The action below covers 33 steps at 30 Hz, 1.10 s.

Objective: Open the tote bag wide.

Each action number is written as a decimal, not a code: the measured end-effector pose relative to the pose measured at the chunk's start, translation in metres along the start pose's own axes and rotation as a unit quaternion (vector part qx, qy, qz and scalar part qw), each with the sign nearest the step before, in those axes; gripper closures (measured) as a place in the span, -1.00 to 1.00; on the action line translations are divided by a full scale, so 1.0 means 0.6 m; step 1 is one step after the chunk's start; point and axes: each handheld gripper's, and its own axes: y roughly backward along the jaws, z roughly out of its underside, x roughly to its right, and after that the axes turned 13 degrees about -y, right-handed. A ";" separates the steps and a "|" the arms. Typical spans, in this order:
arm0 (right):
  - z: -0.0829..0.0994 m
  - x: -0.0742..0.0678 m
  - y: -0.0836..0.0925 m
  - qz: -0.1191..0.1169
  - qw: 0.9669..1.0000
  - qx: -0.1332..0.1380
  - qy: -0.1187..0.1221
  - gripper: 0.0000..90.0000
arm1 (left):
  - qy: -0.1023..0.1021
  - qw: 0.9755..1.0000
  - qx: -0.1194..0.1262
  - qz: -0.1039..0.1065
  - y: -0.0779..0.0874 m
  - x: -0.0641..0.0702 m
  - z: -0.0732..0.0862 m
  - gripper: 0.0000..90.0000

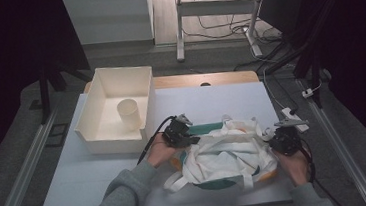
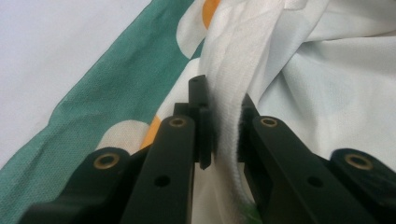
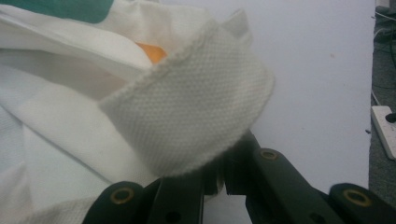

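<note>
A crumpled white cloth bag (image 1: 225,152) with green and orange print lies on the white table near its front edge. At the bag's left edge my left gripper (image 1: 194,141) is shut on a white webbing strap (image 2: 229,84), which runs up between its jaws (image 2: 224,100). At the bag's right edge my right gripper (image 1: 272,143) is shut on the other strap (image 3: 196,112). That strap curls in a loop just above the closed jaws (image 3: 224,163). Green and orange fabric (image 2: 116,93) spreads beneath the left gripper.
An open white box (image 1: 91,106) stands at the table's back left with a cream cup (image 1: 129,112) inside it. A white power strip (image 1: 292,116) lies off the table's right edge. Bare tabletop (image 1: 97,180) stretches left of the bag.
</note>
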 end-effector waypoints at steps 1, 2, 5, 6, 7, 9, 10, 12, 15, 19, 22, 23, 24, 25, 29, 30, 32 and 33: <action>0.000 0.000 0.002 -0.002 1.000 0.001 0.001 0.90 | 0.001 1.000 0.001 0.000 0.000 -0.001 0.000 0.86; -0.001 -0.001 0.006 -0.003 1.000 0.004 0.003 0.87 | 0.002 1.000 0.001 0.000 0.000 -0.001 0.001 0.87; -0.005 -0.005 0.031 -0.003 1.000 0.021 0.003 0.58 | 0.004 1.000 0.002 0.001 0.001 -0.002 0.001 0.87; -0.006 -0.008 0.043 -0.004 1.000 0.030 0.001 0.51 | 0.004 1.000 0.002 0.001 0.001 -0.002 0.001 0.87; -0.007 -0.013 0.061 -0.006 0.999 0.047 0.002 0.45 | 0.004 1.000 0.002 0.001 0.001 -0.002 0.001 0.87; -0.008 -0.021 0.085 -0.007 0.998 0.064 0.007 0.36 | 0.003 1.000 0.002 0.001 0.001 -0.003 0.001 0.87; -0.009 -0.028 0.097 -0.010 0.997 0.071 0.010 0.33 | 0.005 1.000 0.003 0.001 0.000 -0.003 0.001 0.87; -0.013 -0.046 0.119 -0.016 0.996 0.086 0.027 0.27 | 0.005 1.000 0.003 0.001 0.001 -0.002 0.001 0.87; -0.019 -0.079 0.134 -0.035 0.994 0.094 0.051 0.18 | 0.004 1.000 0.003 -0.001 0.001 -0.001 0.000 0.87; -0.023 -0.135 0.137 -0.070 0.989 0.083 0.098 0.12 | 0.005 1.000 0.004 -0.001 0.001 -0.002 0.001 0.87; -0.020 -0.172 0.121 -0.108 0.984 0.051 0.132 0.10 | 0.004 1.000 0.004 -0.001 0.001 -0.001 0.000 0.87; -0.018 -0.184 0.112 -0.120 0.981 0.036 0.146 0.09 | 0.004 1.000 0.004 -0.002 0.001 -0.001 0.000 0.87; -0.015 -0.196 0.102 -0.126 0.979 0.024 0.158 0.09 | 0.004 1.000 0.004 -0.003 0.001 -0.001 0.000 0.87; -0.014 -0.209 0.092 -0.131 0.977 0.011 0.169 0.09 | 0.004 1.000 0.004 -0.003 0.001 -0.001 0.000 0.87; -0.019 -0.252 0.052 -0.150 0.966 -0.027 0.208 0.18 | 0.003 1.000 0.004 -0.005 0.001 -0.001 0.000 0.87; -0.024 -0.258 0.043 -0.154 0.964 -0.036 0.212 0.21 | 0.003 1.000 0.004 -0.004 0.001 -0.001 0.000 0.87; -0.033 -0.268 0.023 -0.153 0.963 -0.052 0.216 0.22 | 0.002 1.000 0.005 -0.005 0.002 0.000 0.000 0.87; -0.035 -0.270 0.015 -0.154 0.963 -0.060 0.214 0.22 | 0.002 1.000 0.006 -0.005 0.002 -0.001 0.000 0.88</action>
